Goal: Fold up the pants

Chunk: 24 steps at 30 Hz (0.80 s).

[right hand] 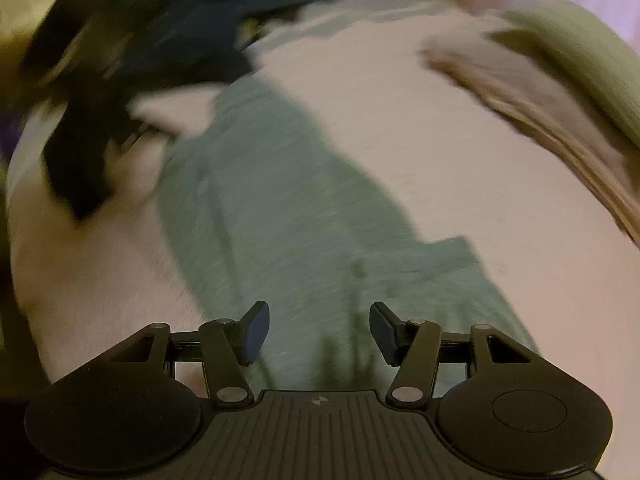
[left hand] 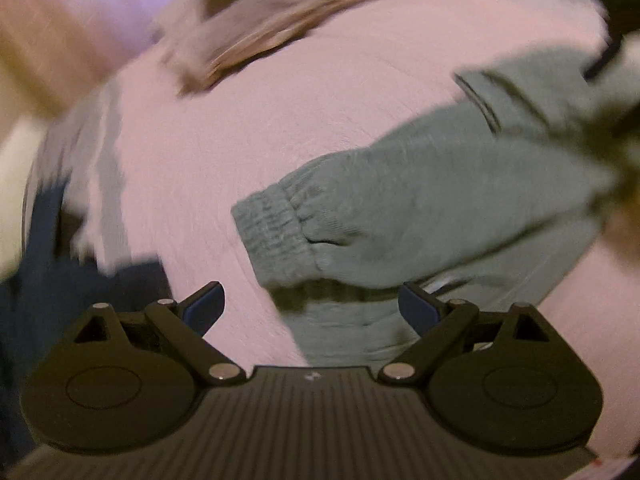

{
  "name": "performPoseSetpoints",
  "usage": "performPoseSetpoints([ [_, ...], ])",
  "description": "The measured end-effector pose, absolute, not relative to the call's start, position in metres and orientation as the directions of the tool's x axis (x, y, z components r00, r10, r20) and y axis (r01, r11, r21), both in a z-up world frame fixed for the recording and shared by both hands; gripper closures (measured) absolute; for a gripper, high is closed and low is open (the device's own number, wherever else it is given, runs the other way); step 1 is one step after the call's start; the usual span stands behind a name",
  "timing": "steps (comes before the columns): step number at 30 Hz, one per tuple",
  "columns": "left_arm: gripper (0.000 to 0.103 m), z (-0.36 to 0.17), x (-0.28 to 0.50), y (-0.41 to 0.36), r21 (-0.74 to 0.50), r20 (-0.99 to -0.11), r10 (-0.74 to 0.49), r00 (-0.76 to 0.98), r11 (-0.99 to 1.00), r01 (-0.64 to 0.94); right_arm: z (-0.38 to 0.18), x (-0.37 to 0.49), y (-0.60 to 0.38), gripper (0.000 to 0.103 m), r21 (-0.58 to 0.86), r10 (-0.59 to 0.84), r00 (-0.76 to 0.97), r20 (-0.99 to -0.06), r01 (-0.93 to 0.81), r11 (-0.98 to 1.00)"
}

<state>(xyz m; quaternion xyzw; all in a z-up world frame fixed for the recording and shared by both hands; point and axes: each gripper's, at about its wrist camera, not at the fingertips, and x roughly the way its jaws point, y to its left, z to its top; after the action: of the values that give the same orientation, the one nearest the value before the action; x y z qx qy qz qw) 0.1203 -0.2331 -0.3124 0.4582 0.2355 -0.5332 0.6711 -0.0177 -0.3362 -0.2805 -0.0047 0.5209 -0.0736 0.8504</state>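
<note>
Left wrist view showed the left claw (left hand: 311, 307) spread wide and empty, just above the ribbed cuff (left hand: 272, 232) of the grey-green pants (left hand: 420, 200), which lay on a pale pink bed sheet (left hand: 240, 128). The right claw (right hand: 319, 333) was also spread, holding nothing, over the pants' wider part. I judged both were approaching for a first grasp; next each must pinch an edge. No container was visible

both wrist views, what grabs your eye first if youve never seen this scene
The grey-green sweatpants sprawl across the pale pink bed sheet, ribbed ankle cuff nearest the open left gripper. The open right gripper hovers over the same fabric, with a blurred tan folded garment at upper right.
</note>
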Motion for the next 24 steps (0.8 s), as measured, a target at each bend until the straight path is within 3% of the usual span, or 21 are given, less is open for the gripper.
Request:
performPoseSetpoints([
  [5,0.012,-0.34,0.125,-0.241,0.493,-0.787,-0.557,0.264,-0.311,0.812,-0.309,-0.043,-0.331,0.05,-0.177,-0.194,0.338,-0.921,0.079,0.981],
  [9,0.016,-0.353,0.127,-0.248,0.536,-0.785,-0.584,0.207,-0.472,0.7,-0.298,-0.06,-0.346,0.05,-0.306,-0.336,0.328,-0.883,0.142,0.941],
  [14,0.04,-0.365,0.129,-0.255,0.547,-0.802,-0.569,0.183,-0.574,0.609,-0.31,-0.05,-0.359,0.05,-0.432,-0.45,0.27,-0.851,0.125,0.893],
  [16,0.058,-0.364,0.127,-0.258,0.545,-0.806,-0.559,0.193,-0.575,0.611,-0.311,-0.054,-0.362,0.05,-0.449,-0.466,0.25,-0.849,0.124,0.885],
  [18,0.065,-0.36,0.127,-0.262,0.522,-0.817,-0.546,0.189,-0.557,0.646,-0.298,-0.059,-0.372,0.05,-0.41,-0.458,0.285,-0.842,0.213,0.887],
  [19,0.076,-0.357,0.126,-0.263,0.509,-0.823,-0.537,0.186,-0.552,0.66,-0.29,-0.06,-0.378,0.05,-0.404,-0.478,0.302,-0.825,0.275,0.872],
  [21,0.084,-0.35,0.122,-0.263,0.504,-0.823,-0.535,0.191,-0.532,0.68,-0.273,-0.077,-0.386,0.05,-0.425,-0.543,0.291,-0.788,0.381,0.821],
  [24,0.084,-0.341,0.115,-0.264,0.509,-0.819,-0.533,0.214,-0.501,0.7,-0.254,-0.102,-0.404,0.05,-0.422,-0.593,0.237,-0.769,0.509,0.75],
])
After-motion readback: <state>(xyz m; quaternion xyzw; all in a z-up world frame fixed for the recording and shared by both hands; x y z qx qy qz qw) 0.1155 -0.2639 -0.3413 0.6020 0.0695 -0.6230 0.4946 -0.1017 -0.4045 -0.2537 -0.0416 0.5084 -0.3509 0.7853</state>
